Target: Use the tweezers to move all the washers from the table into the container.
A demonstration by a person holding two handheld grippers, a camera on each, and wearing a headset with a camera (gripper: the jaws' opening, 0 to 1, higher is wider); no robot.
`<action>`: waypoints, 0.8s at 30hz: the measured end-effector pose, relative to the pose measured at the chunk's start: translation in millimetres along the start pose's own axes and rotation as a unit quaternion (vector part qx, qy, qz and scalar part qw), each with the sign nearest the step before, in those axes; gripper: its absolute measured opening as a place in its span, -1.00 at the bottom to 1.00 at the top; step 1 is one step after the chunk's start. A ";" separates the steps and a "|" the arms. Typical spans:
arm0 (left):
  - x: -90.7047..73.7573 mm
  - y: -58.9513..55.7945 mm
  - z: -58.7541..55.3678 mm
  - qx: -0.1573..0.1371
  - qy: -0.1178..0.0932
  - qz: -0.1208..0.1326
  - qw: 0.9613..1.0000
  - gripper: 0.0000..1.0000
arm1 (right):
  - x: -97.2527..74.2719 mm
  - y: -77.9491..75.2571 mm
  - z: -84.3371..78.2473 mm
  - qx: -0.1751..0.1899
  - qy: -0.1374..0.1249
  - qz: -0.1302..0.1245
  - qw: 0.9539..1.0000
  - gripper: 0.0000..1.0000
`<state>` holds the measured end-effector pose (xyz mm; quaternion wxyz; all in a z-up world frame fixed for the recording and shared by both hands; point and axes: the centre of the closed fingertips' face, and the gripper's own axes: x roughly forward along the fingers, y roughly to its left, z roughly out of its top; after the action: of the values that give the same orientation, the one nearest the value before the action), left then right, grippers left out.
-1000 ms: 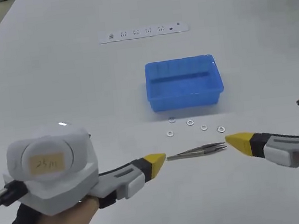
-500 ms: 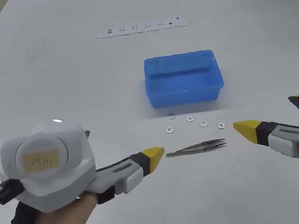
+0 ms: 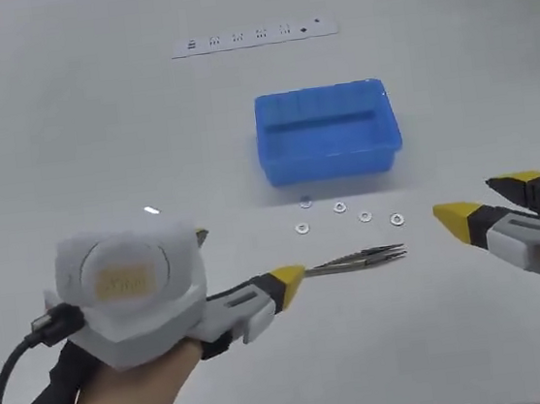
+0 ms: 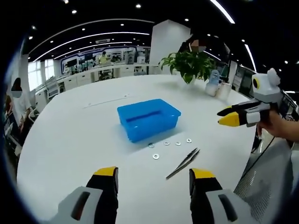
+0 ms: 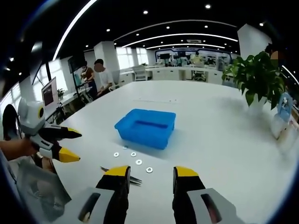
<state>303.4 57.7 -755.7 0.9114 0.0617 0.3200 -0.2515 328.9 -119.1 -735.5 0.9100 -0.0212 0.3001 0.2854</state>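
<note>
The left tongs (image 4: 153,173) and right tongs (image 5: 151,171) both stand spread wide, grasping nothing, low over the white desk (image 3: 99,153). The tweezers (image 3: 355,261) lie flat on the desk between them, one end just beside a yellow tip of the left tongs. Five washers (image 3: 339,208) lie loosely scattered between the tweezers and the blue container (image 3: 329,164) behind them.

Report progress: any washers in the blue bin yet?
Done: nothing; the blue plastic container looks empty. In hand: nothing; the slim metal tweezers lie on the white table between the open left tongs and open right tongs. Left: all five small metal washers, in front of the container.
</note>
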 end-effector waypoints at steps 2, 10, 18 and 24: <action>8.3 -3.9 -2.0 0.021 0.011 -0.016 1.000 0.04 | 2.6 2.1 -2.3 -0.004 0.008 0.006 1.000 -0.42; 35.3 -16.2 -15.2 0.097 0.053 -0.070 0.991 -0.55 | 10.3 7.7 -11.0 -0.025 0.025 0.014 0.999 -0.45; 52.0 -25.2 -34.5 0.132 0.080 -0.101 0.983 -0.70 | 14.3 15.2 -15.3 -0.026 0.027 0.030 0.999 -0.34; 58.2 -27.2 -40.4 0.165 0.090 -0.118 0.975 -0.81 | 18.7 19.0 -18.9 -0.038 0.036 0.037 0.998 -0.29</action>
<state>306.5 20.9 -822.0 0.8200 0.1957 0.3595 -0.4001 321.0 -97.7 -758.9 0.8860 -0.0545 0.3220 0.3291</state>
